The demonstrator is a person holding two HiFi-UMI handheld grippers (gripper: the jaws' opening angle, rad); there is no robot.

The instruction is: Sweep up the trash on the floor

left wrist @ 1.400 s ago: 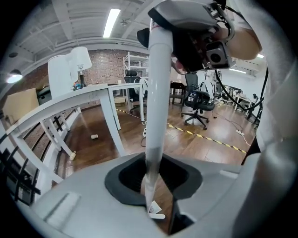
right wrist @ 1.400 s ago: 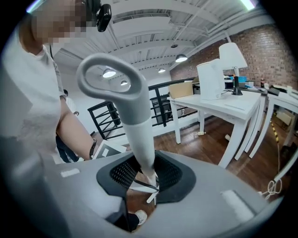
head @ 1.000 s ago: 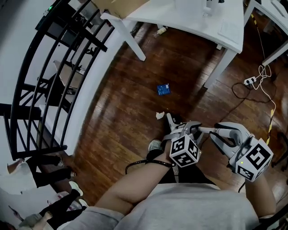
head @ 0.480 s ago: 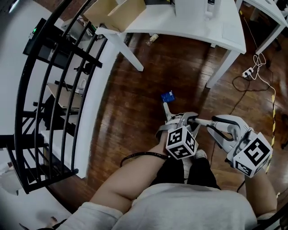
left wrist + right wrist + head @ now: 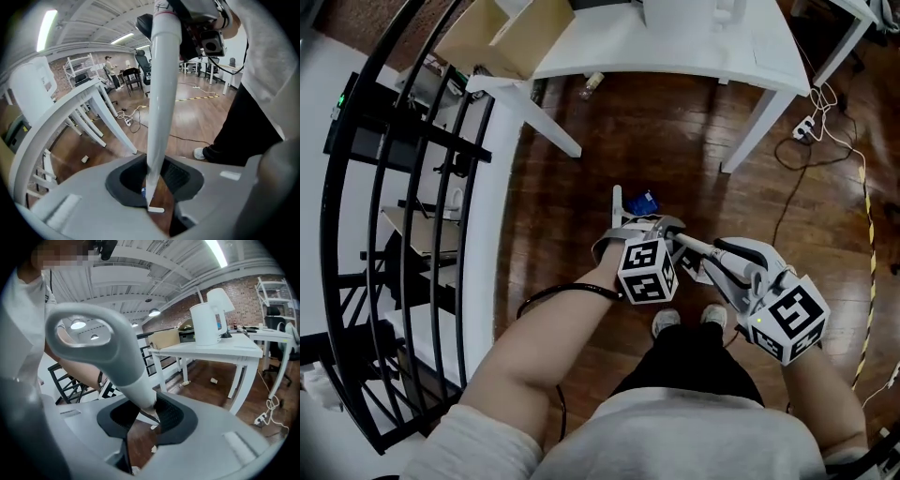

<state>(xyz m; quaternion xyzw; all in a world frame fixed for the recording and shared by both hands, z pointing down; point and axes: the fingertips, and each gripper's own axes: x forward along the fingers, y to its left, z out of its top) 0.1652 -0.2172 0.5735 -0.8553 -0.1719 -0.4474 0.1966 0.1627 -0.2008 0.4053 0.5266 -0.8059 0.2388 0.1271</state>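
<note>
**Fingers (image 5: 177,176) clamped on one sweeping tool, both grippers**

Left gripper (image 5: 153,185): jaws closed hard on the white pole (image 5: 161,103), low on the shaft, pads touching it on both sides. The pole's lower end (image 5: 617,199) points at the wooden floor (image 5: 572,234), just beside the blue packet (image 5: 645,202). What head it carries can't be told.

Right gripper (image 5: 149,411): jaws shut on the neck of the grey loop grip (image 5: 93,341), apparently the top of the same tool.

More trash: pale scraps (image 5: 214,380) lie under the white table (image 5: 675,47).

Handling, as a guess: the pole is stiff, light and smooth, so it may twist in the pads. The two spaced holds suit it, low to steer and high to push. The packet is flat and light, likely to skate on polished wood.
</note>
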